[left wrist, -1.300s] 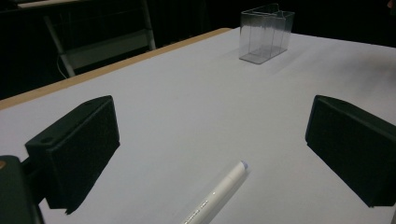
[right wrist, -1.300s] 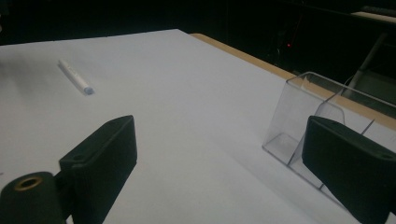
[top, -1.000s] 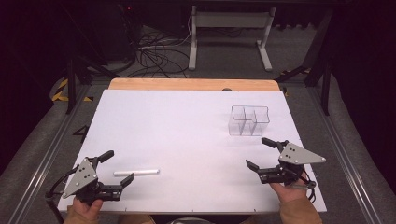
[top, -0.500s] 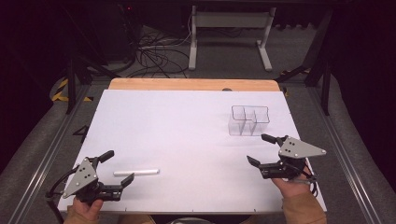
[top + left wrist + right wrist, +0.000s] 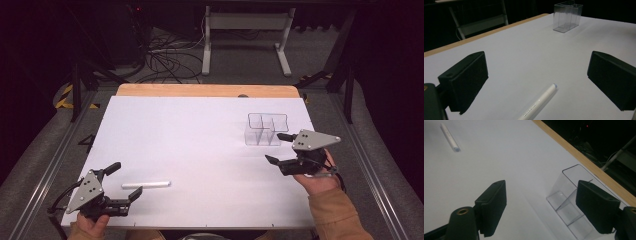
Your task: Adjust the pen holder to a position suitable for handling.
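White tabletop (image 5: 200,135) spreads before us: nearest, at left, our left gripper (image 5: 123,180) spread wide around one slim white marker (image 5: 146,184) without touching it, then at right our right gripper (image 5: 277,148), jaws apart and just closing on nothing, beside one clear plastic divided box (image 5: 266,129).

A white marker (image 5: 539,101) lying on the table carries a line of small dark print, too blurred to read.
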The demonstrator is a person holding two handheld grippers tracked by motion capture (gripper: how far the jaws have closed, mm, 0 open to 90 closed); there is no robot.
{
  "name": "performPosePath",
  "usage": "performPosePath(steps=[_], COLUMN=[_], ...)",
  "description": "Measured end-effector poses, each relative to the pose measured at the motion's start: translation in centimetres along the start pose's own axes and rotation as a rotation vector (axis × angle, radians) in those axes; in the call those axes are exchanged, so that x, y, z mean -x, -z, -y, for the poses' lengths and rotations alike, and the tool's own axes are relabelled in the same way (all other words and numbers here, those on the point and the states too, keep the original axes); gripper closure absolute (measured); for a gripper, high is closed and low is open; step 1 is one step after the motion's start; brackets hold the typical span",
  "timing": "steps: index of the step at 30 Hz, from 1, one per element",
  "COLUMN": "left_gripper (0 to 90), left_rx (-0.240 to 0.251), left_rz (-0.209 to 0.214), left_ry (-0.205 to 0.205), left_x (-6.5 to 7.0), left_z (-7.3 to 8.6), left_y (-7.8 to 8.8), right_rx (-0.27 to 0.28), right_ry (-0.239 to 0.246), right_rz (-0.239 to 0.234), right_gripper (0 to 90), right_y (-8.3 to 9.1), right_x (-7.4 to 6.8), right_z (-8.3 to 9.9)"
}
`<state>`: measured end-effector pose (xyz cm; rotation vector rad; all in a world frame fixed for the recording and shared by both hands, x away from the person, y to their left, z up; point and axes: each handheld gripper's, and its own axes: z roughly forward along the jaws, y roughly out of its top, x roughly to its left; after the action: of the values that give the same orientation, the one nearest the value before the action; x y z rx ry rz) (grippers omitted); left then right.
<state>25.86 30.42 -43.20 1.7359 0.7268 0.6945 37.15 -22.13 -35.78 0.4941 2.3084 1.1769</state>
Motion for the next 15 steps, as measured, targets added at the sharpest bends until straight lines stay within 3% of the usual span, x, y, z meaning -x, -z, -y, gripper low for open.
performPosePath(steps=[10,15], left_gripper=[4.0,4.1], left_rx=[-0.002,-0.005], left_rz=[-0.002,0.000], left_ry=[0.006,0.006], left_x=[0.0,0.0], left_z=[0.1,0.0], left_y=[0.1,0.1], right_rx=[-0.082,-0.125], right_ry=[0.019,-0.033], right_rz=[-0.018,-0.031], right_gripper=[28.9,32.6], right_y=[-1.5,-2.2], right_x=[2.2,3.5], right_z=[-0.6,-0.8])
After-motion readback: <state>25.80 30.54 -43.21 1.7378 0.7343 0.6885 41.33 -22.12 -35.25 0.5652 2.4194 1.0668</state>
